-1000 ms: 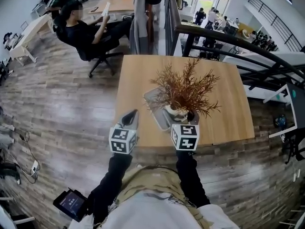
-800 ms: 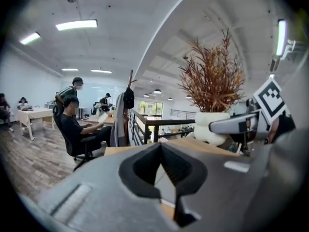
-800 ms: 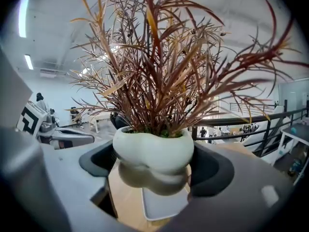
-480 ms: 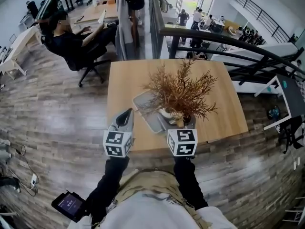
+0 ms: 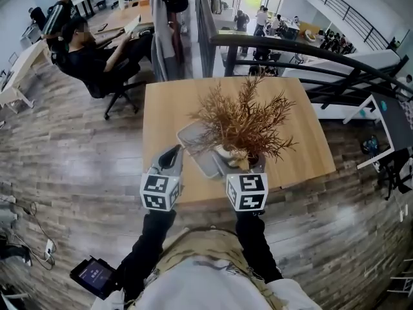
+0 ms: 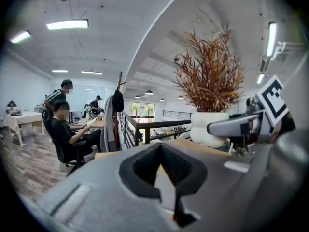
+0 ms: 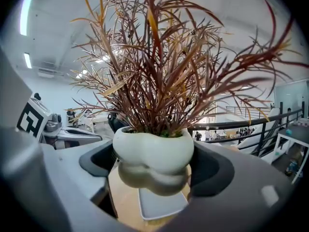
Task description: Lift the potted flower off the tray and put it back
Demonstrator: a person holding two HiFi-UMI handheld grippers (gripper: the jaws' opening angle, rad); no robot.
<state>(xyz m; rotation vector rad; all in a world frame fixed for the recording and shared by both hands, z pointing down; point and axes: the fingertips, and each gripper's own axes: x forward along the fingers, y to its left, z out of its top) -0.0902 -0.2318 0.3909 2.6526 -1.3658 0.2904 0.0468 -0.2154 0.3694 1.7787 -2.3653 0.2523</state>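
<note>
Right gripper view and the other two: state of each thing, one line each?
right gripper: shut on the potted flower
left gripper: shut, holding nothing, beside the tray
potted flower: upright, held up, appears clear of the tray
tray: flat on the table, nothing on it

Left gripper (image 5: 173, 155) jaws together, empty; right gripper (image 7: 153, 164) jaws clamped; arms forward.
</note>
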